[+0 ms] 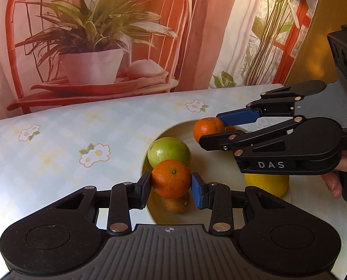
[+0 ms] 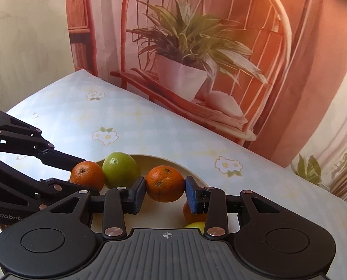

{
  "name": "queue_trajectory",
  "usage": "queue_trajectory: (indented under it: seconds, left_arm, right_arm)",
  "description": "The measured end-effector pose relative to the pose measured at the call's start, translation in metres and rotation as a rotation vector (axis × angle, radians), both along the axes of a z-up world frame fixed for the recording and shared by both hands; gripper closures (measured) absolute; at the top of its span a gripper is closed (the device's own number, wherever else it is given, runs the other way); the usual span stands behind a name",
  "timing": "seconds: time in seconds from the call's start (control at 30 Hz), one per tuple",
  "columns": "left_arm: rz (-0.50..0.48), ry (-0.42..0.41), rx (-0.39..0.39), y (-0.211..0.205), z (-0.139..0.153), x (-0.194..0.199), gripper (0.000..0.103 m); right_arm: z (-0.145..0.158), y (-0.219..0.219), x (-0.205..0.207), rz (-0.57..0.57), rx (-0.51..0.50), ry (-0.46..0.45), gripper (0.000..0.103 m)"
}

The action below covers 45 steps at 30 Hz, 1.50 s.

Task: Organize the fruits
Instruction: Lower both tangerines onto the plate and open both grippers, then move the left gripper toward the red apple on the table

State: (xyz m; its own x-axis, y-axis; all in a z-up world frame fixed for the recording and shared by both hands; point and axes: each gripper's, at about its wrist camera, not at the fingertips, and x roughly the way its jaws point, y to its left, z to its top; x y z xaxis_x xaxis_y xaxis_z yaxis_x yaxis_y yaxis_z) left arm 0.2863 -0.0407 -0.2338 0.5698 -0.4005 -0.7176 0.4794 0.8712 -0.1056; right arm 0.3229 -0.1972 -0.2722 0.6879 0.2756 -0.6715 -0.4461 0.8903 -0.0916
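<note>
My left gripper [image 1: 171,186] is shut on an orange mandarin [image 1: 171,178] and holds it above a cream plate [image 1: 173,130]. A green apple [image 1: 169,151] lies in the plate behind it, and a small brown fruit [image 1: 177,206] lies below it. My right gripper [image 2: 165,189] is shut on a second mandarin [image 2: 165,184] over the same plate [image 2: 173,161]. In the right wrist view the left gripper's mandarin [image 2: 87,175] sits beside the green apple [image 2: 121,170]. A yellow lemon [image 1: 266,184] lies partly under the right gripper. Another orange fruit [image 2: 192,212] lies below my right fingers.
The table [image 1: 68,140] carries a pale cloth with daisy prints. A printed backdrop [image 1: 91,46] of a potted plant on a chair stands right behind the table. The table's far edge meets it.
</note>
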Motion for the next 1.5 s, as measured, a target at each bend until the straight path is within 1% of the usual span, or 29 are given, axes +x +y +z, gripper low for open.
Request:
queue_trajectory:
  seconds: [0.27, 0.37, 0.43, 0.5, 0.53, 0.7, 0.77, 0.9, 1.0, 1.03, 1.13, 1.3, 1.5]
  left_arm:
    - [-0.004, 0.008, -0.017, 0.002, 0.0, 0.002, 0.064]
    - [0.001, 0.009, -0.008, 0.002, 0.0, 0.002, 0.064]
    - [0.011, 0.011, -0.006, 0.004, 0.0, 0.002, 0.062]
    - [0.02, 0.017, -0.01, 0.005, 0.0, 0.002, 0.055]
    - [0.02, 0.017, -0.013, 0.006, 0.0, 0.002, 0.053]
    - [0.015, 0.002, -0.009, 0.008, 0.004, -0.004, 0.052]
    - [0.024, -0.009, -0.013, 0.012, 0.01, -0.009, 0.052]
    - [0.055, -0.044, -0.021, 0.023, 0.032, -0.029, 0.052]
    - [0.077, -0.078, -0.01, 0.032, 0.047, -0.048, 0.052]
    - [0.082, -0.091, -0.005, 0.035, 0.052, -0.056, 0.052]
    - [0.104, -0.124, -0.002, 0.045, 0.065, -0.079, 0.052]
    - [0.135, -0.142, 0.0, 0.058, 0.074, -0.11, 0.052]
    - [0.179, -0.154, -0.017, 0.07, 0.076, -0.138, 0.052]
  right_arm:
    - [-0.01, 0.006, 0.01, -0.004, -0.02, 0.034, 0.069]
    - [-0.011, 0.007, 0.011, -0.004, -0.031, 0.043, 0.068]
    - [-0.012, 0.006, 0.009, -0.011, -0.031, 0.045, 0.068]
    - [-0.01, 0.004, 0.008, -0.019, -0.016, 0.043, 0.068]
    - [-0.009, 0.003, 0.006, -0.025, -0.008, 0.046, 0.068]
    - [0.002, -0.001, -0.007, -0.049, 0.005, 0.036, 0.068]
    - [0.01, -0.004, -0.017, -0.06, 0.017, 0.026, 0.068]
    - [0.029, -0.014, -0.046, -0.107, 0.068, -0.007, 0.068]
    - [0.041, -0.02, -0.075, -0.151, 0.095, -0.037, 0.066]
    - [0.043, -0.022, -0.084, -0.159, 0.099, -0.047, 0.064]
    - [0.05, -0.027, -0.115, -0.177, 0.117, -0.077, 0.063]
    - [0.05, -0.032, -0.158, -0.196, 0.149, -0.099, 0.063]
    - [0.038, -0.039, -0.193, -0.235, 0.194, -0.1, 0.063]
